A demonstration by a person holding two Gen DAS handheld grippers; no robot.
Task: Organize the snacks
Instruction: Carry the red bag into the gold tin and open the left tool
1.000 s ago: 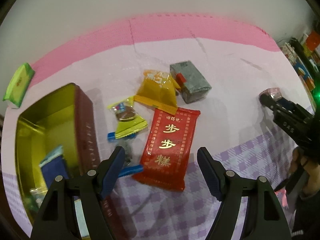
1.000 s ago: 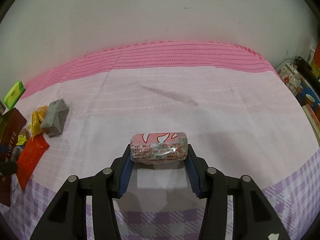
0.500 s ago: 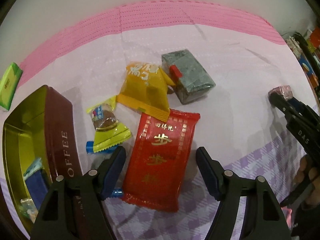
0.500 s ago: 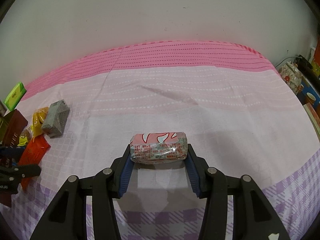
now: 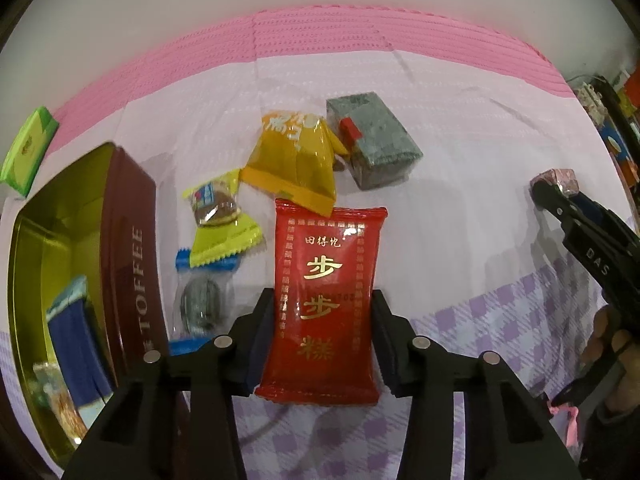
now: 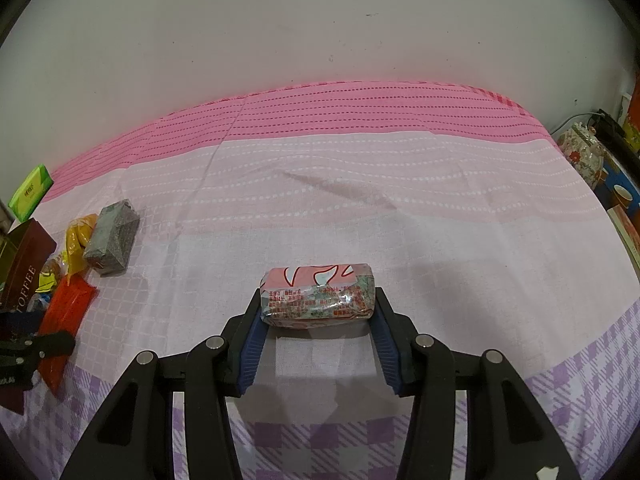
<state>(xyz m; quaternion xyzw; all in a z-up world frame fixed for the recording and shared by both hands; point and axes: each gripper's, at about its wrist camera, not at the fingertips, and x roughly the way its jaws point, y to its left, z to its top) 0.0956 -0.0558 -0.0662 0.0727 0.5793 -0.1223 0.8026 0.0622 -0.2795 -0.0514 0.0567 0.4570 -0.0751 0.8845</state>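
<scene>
Fingers of the left gripper press against both long edges of a red snack packet lying flat on the cloth; those of the right gripper are clamped on the ends of a pink wrapped snack, held just above the surface. Surface: a bedsheet banded deep pink at the far edge, pale pink in the middle and purple check nearest the cameras, meeting a plain white wall. Left of the red packet lie a yellow-green candy, an orange packet and a grey block. An open toffee tin stands at far left. Cluttered shelving borders the right edge.
</scene>
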